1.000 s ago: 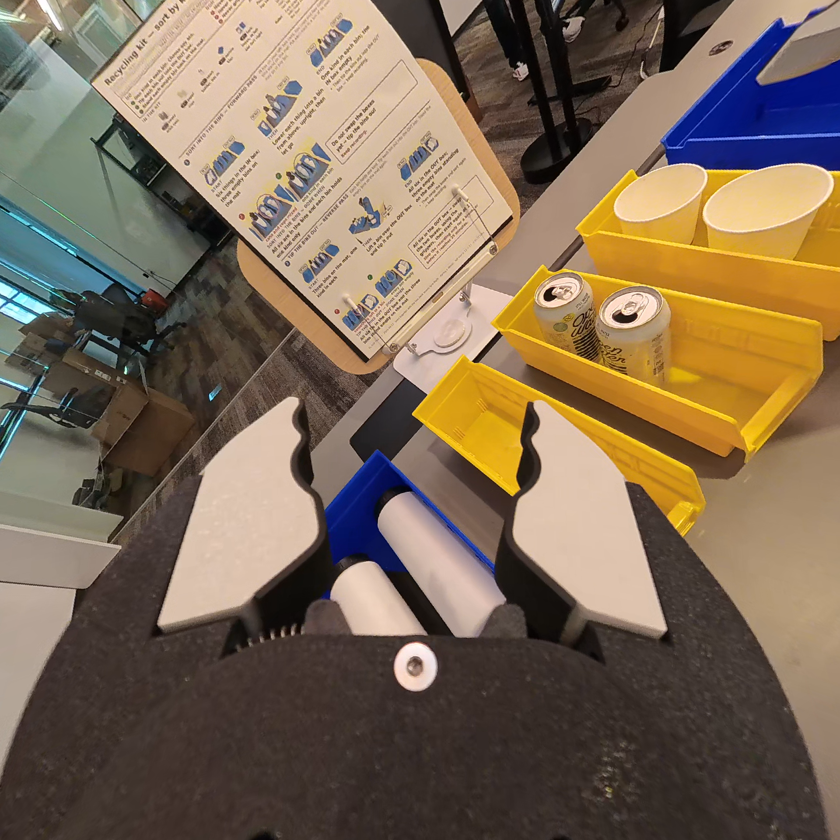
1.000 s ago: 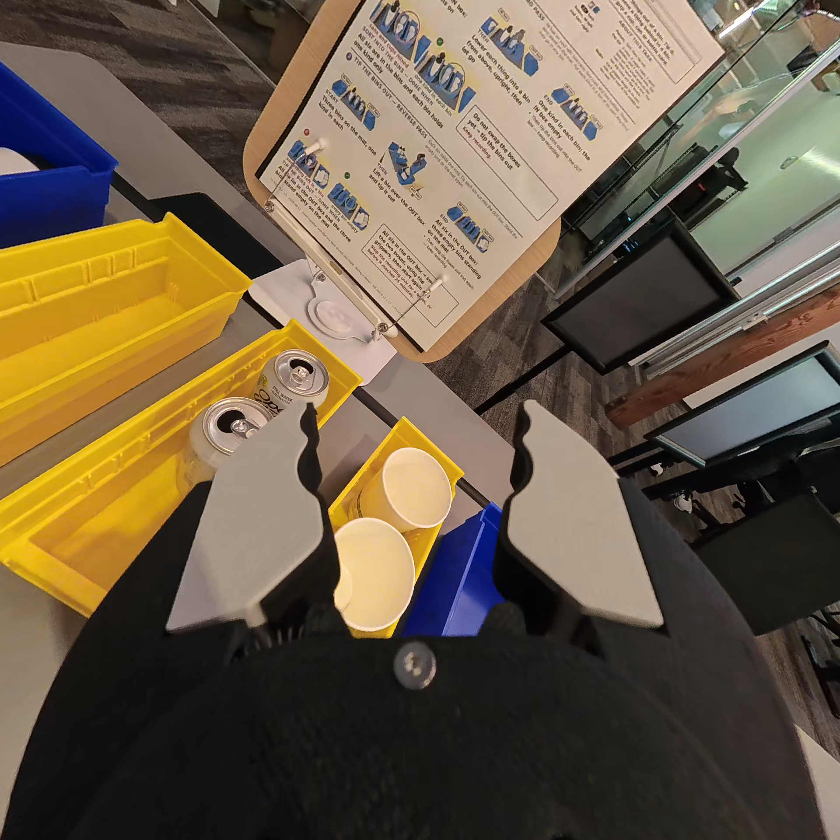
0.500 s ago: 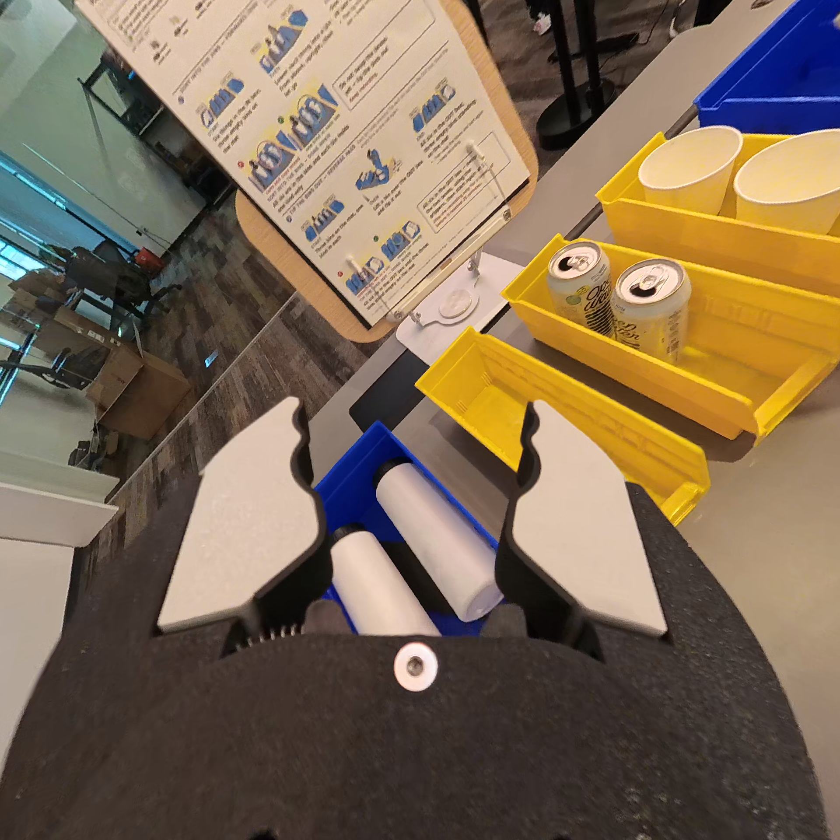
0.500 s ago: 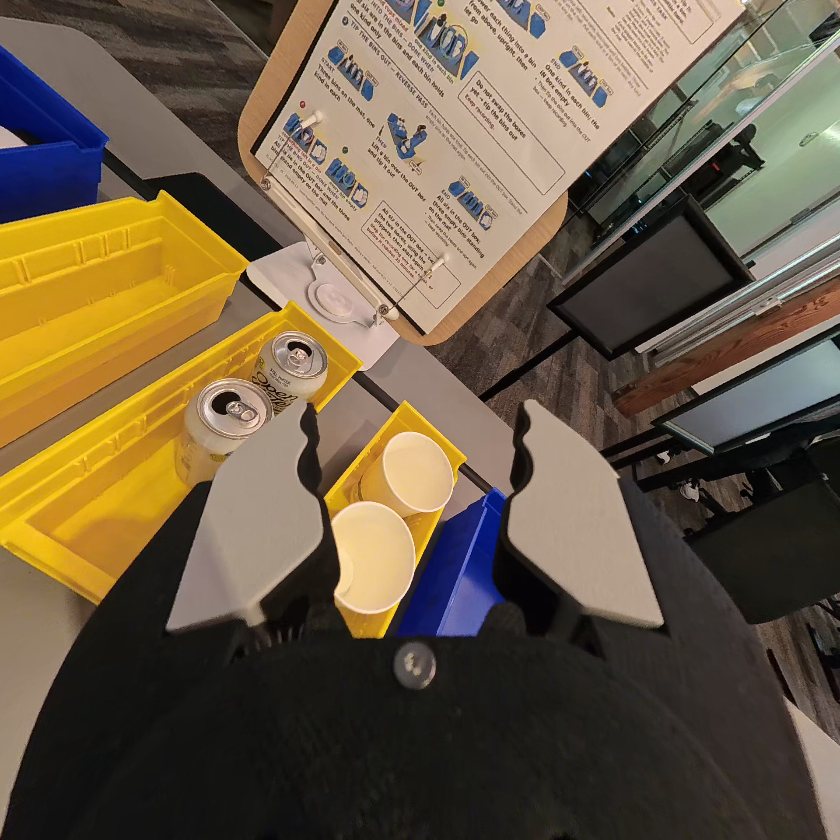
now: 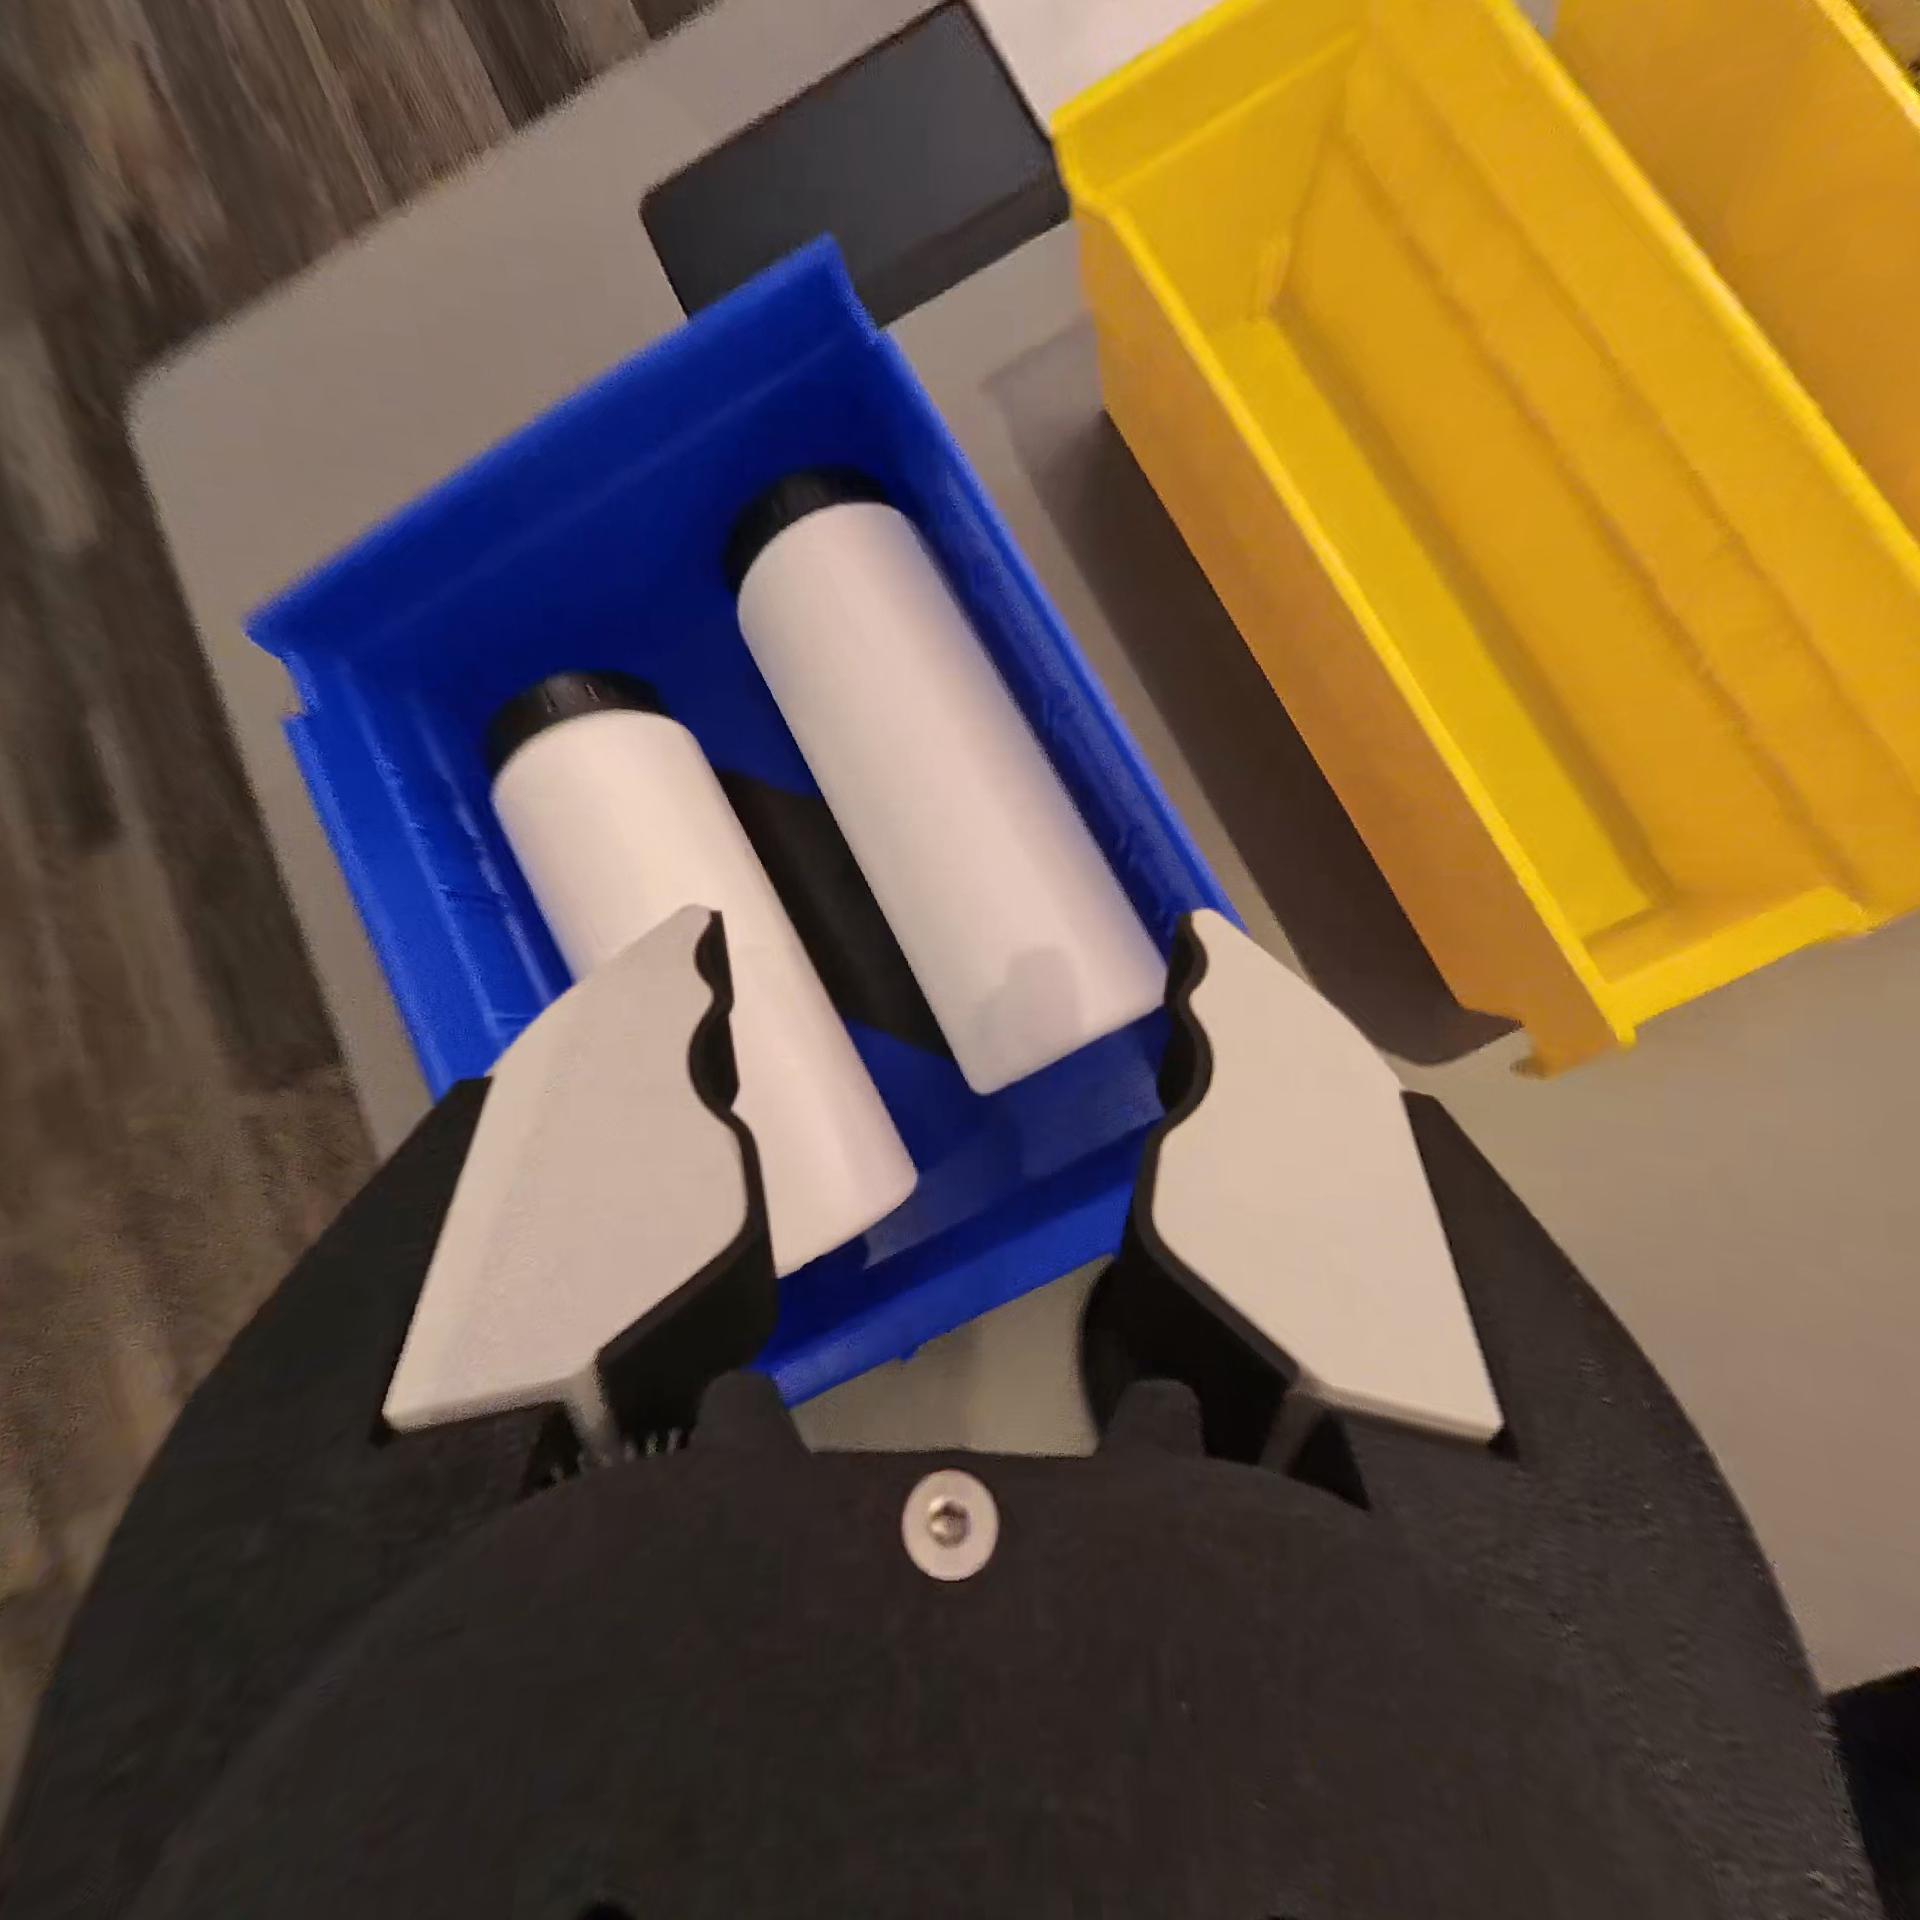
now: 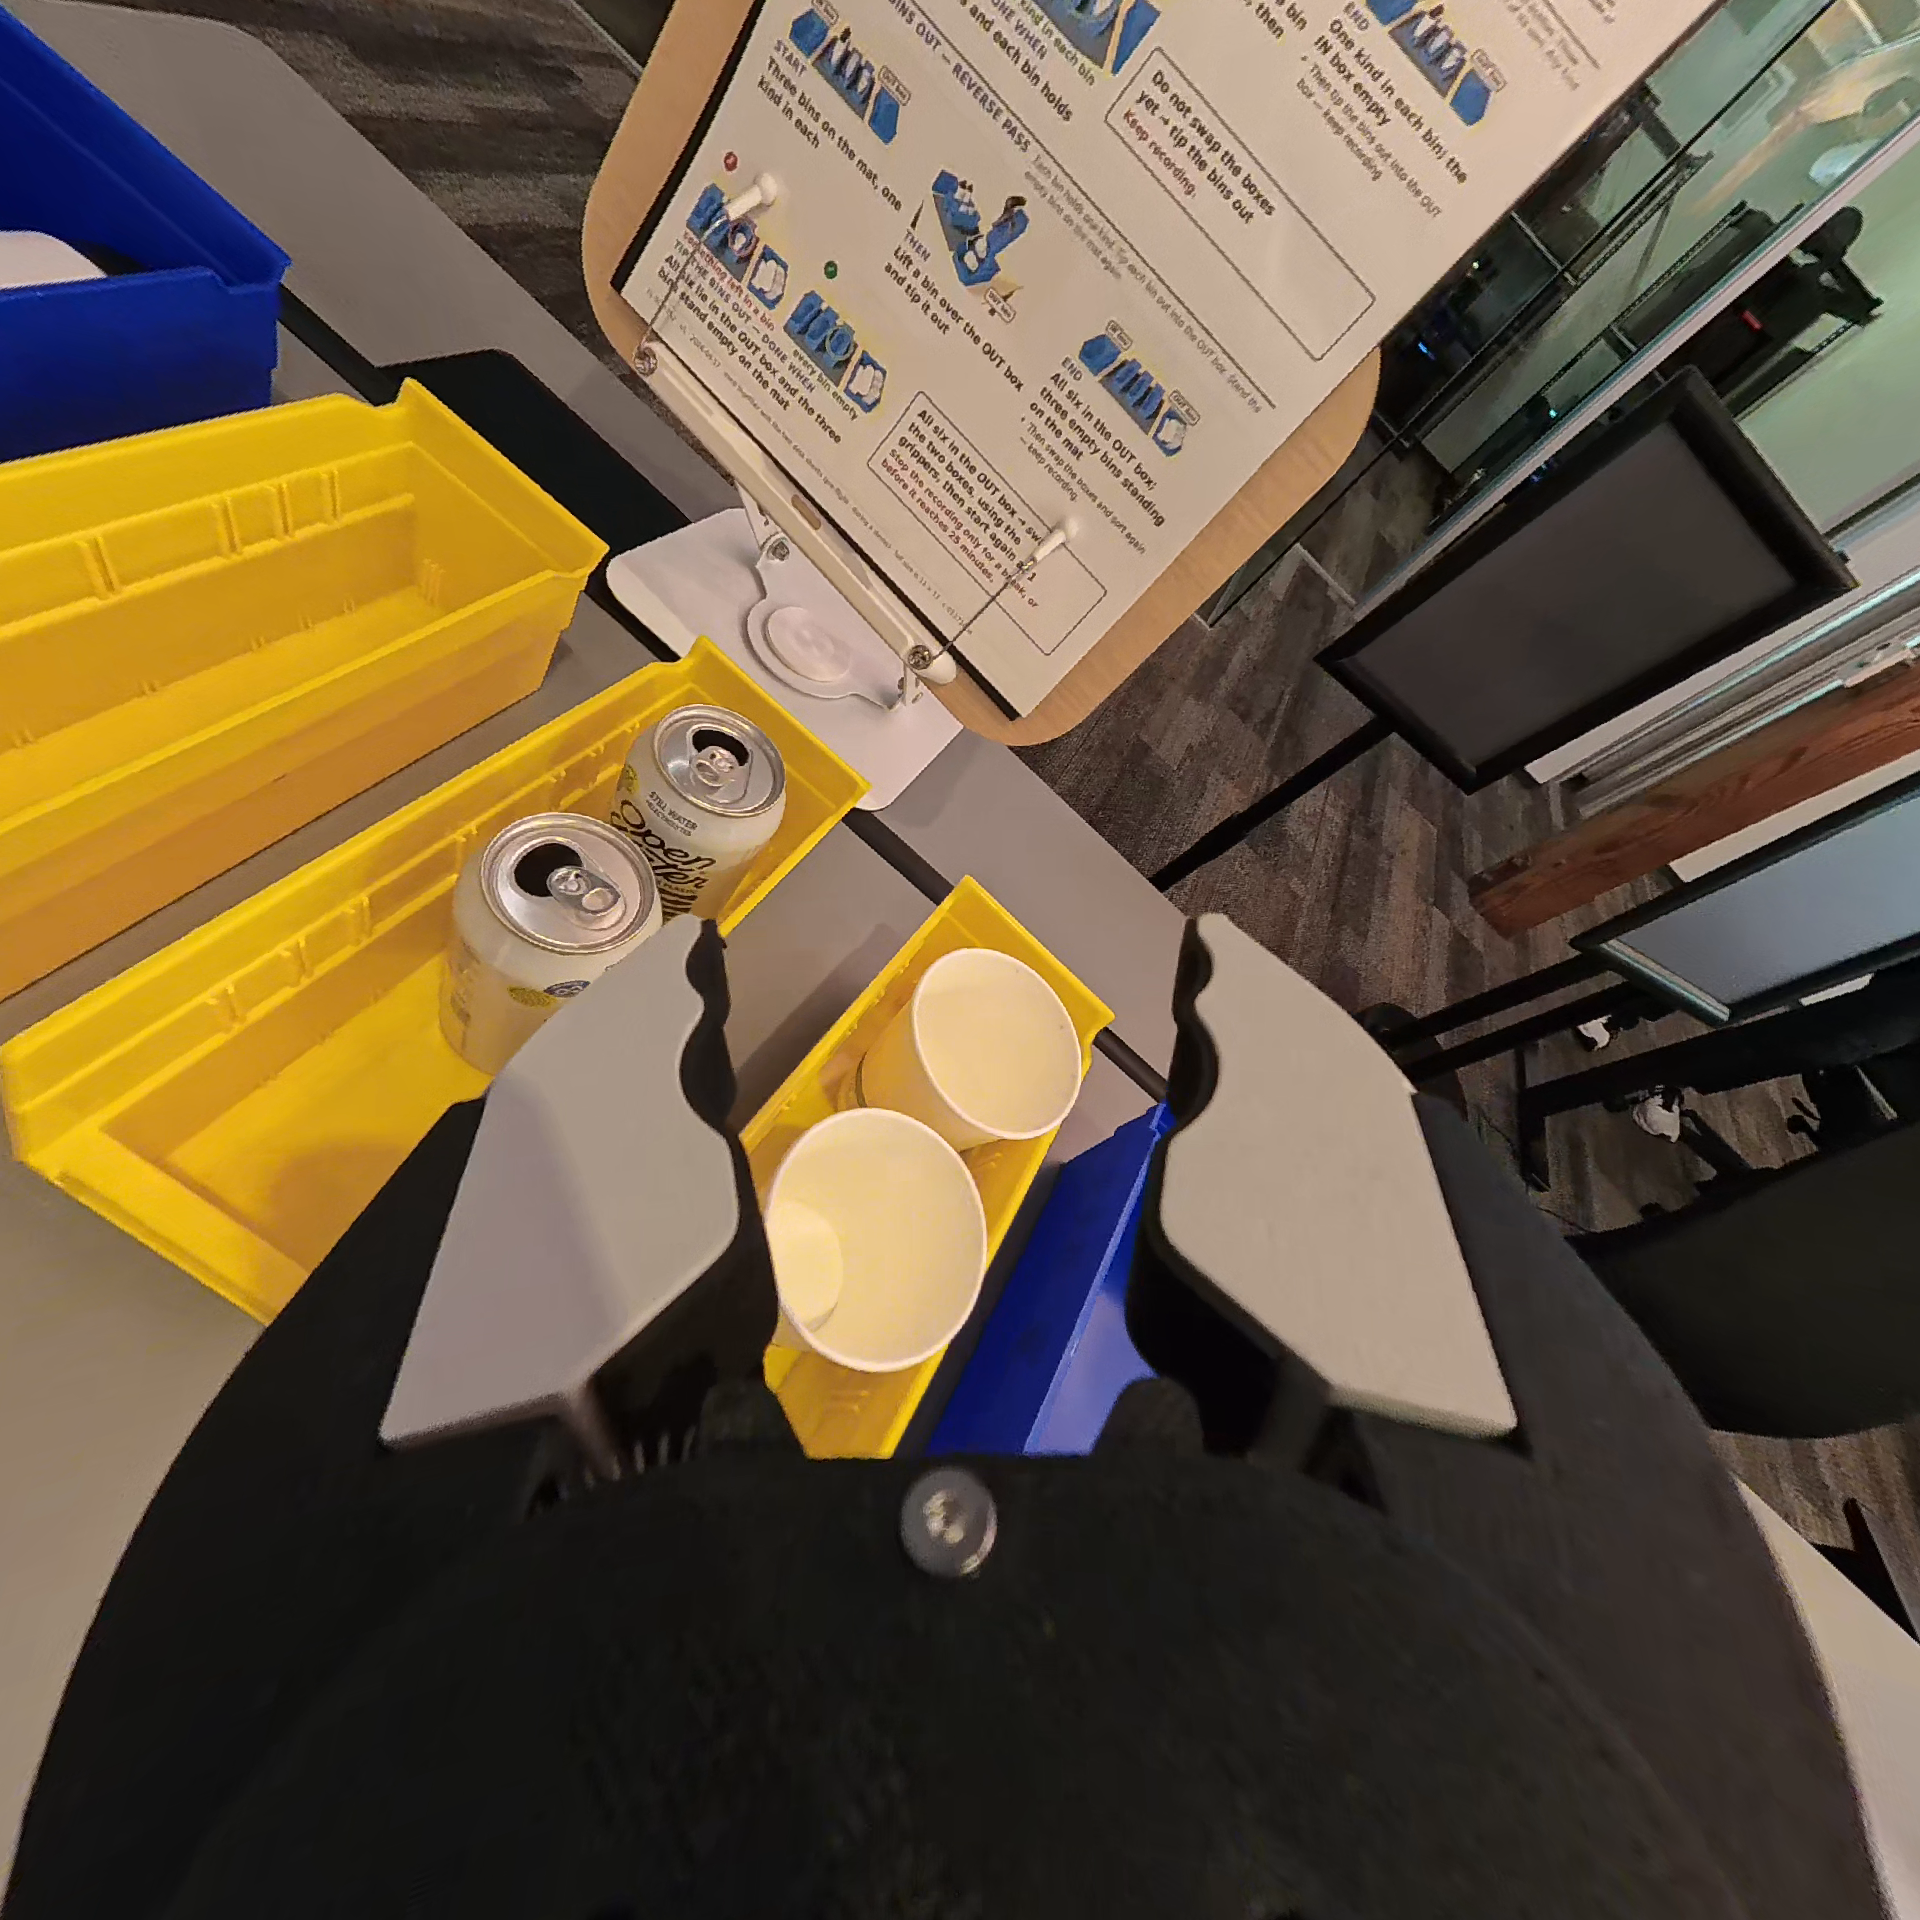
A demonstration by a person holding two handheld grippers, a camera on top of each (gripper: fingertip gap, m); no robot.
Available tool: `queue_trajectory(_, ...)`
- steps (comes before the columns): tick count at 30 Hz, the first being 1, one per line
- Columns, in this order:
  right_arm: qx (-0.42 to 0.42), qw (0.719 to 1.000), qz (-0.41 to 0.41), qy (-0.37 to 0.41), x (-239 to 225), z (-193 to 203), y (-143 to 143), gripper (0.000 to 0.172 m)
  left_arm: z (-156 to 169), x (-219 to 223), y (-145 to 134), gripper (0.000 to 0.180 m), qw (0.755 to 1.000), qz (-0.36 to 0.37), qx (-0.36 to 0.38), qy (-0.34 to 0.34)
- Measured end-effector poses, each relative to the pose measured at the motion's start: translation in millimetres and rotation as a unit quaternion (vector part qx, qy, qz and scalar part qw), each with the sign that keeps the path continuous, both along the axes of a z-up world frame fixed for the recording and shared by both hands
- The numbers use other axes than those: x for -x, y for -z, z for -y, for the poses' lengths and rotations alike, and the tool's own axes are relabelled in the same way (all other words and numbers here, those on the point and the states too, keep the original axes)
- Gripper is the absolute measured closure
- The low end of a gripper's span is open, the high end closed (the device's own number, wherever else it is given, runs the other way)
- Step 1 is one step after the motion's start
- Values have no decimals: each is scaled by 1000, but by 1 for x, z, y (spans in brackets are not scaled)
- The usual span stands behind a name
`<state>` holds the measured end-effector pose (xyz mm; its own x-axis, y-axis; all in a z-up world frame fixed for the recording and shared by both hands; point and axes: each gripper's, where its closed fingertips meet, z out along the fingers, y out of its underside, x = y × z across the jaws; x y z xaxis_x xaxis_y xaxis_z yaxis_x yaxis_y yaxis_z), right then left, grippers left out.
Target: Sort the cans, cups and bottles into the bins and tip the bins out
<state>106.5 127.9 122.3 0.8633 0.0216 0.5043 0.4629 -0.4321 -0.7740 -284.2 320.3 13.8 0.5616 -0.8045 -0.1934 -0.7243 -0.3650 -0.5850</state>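
A grey table (image 6: 125,1382) is seen carrying everything, and the middle yellow bin (image 6: 208,1174) is taken as the landmark. To its left an empty yellow bin (image 6: 260,582) is placed, and beyond that a blue bin (image 5: 436,831) sits near the table's edge. To the landmark's right a narrower yellow bin (image 6: 904,1392) is set, with another blue bin (image 6: 1081,1278) just beside it. Behind the landmark a printed instruction board (image 6: 987,312) is propped on a white stand.

Two white bottles (image 5: 935,810) with black caps are laid side by side in the far left blue bin. Two opened cans (image 6: 551,935) are stood upright in the landmark's far end. Two paper cups (image 6: 883,1236) are stood upright in the narrower bin.

The left gripper (image 5: 951,940) is held above the bottles with its jaws spread wide and nothing pressed between the pads. The right gripper (image 6: 951,951) is held over the cups, likewise wide open and bare.
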Motion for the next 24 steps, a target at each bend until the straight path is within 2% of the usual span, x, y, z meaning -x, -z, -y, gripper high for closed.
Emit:
queue_trajectory(5,7,1000,8,-4,2,1,4,88,-27,-8,43,99,993,24,98,-60)
queue_trajectory(9,13,1000,12,-3,-4,6,6,88,-47,-8,72,96,989,-14,119,-88)
queue_trajectory(15,13,1000,6,-3,-17,15,9,88,-61,-4,96,92,983,-51,141,-110)
queue_trajectory(20,13,1000,-1,-6,-22,17,13,88,-57,-9,107,91,972,-46,197,-118)
queue_trajectory(24,15,1000,-3,-11,-21,17,18,88,-49,-12,117,89,964,-74,227,-115)
